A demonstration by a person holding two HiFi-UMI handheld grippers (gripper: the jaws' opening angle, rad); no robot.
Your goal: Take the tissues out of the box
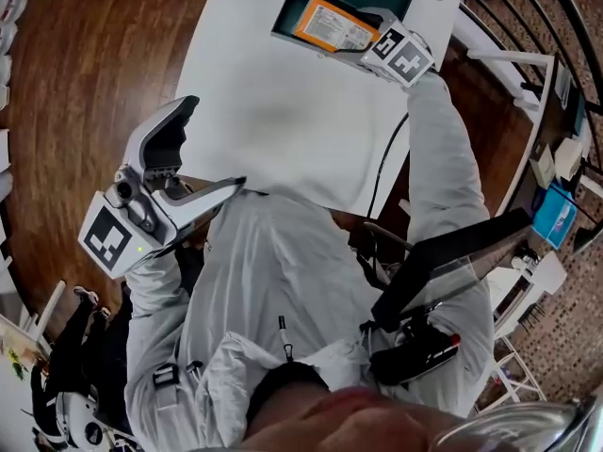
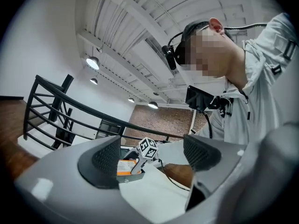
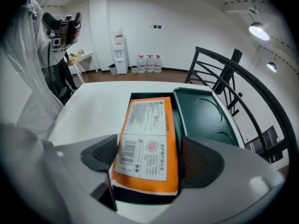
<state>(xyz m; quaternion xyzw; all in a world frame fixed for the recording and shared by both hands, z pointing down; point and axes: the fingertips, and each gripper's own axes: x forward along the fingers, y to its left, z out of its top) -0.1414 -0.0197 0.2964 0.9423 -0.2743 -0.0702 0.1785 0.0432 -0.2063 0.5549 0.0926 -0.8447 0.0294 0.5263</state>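
A white label (image 3: pixel 142 139) with a barcode, a red round stamp and fine print is seen on the orange tissue pack (image 3: pixel 152 183); no wording can be read.

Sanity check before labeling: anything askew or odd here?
Only the orange tissue pack: it sits tilted, near end raised over the green box rim, between the right gripper jaws. Nothing spilled or damaged.

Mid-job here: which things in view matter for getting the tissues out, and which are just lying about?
For the job:
tissue pack, gripped by the right gripper
box, open, on the table
left gripper, open and empty

Just about:
water bottles
water dispenser
railing
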